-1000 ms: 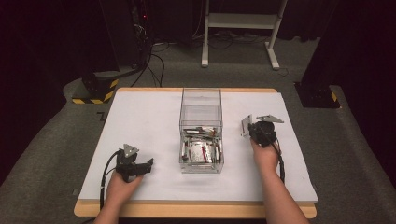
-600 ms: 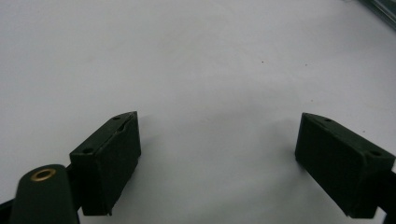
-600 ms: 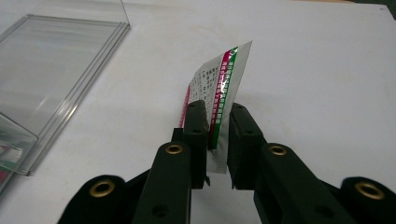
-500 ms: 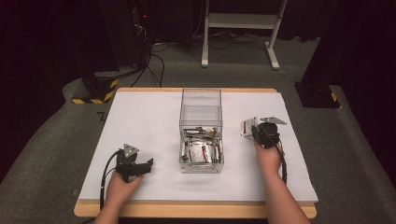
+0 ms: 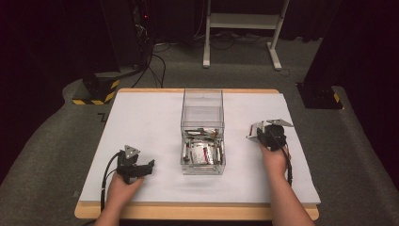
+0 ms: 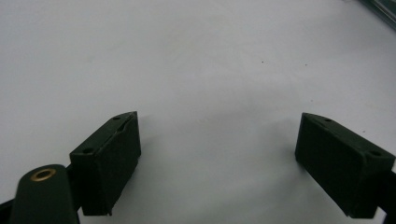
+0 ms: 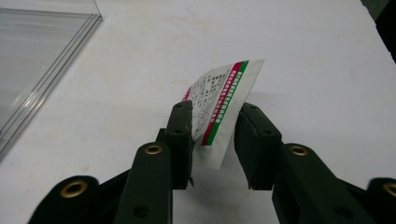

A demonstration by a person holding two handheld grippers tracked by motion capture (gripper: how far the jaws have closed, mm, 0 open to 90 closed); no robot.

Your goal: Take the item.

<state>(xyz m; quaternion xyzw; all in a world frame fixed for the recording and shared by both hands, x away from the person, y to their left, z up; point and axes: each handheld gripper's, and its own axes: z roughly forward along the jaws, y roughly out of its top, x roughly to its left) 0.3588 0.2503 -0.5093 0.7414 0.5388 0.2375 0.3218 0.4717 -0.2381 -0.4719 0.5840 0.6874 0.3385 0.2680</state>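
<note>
While the right claw (image 7: 212, 140) has just been opening, its sachet (image 7: 218, 105) stands loose between the jaws, right of the clear box (image 5: 203, 141); the left claw (image 6: 219, 163) gapes empty

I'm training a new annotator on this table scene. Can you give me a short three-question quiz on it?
1. True or false: the left gripper holds a packet.
2. What stands between the jaws of the right gripper: A) a spoon, B) a packet, C) a cable?
3. Where do the other packets lie?

Key:
1. False; its jaws stand wide apart over the bare white table.
2. B; the jaws have just been opening, and a gap shows beside the packet.
3. In the clear box at the table's middle.
</note>
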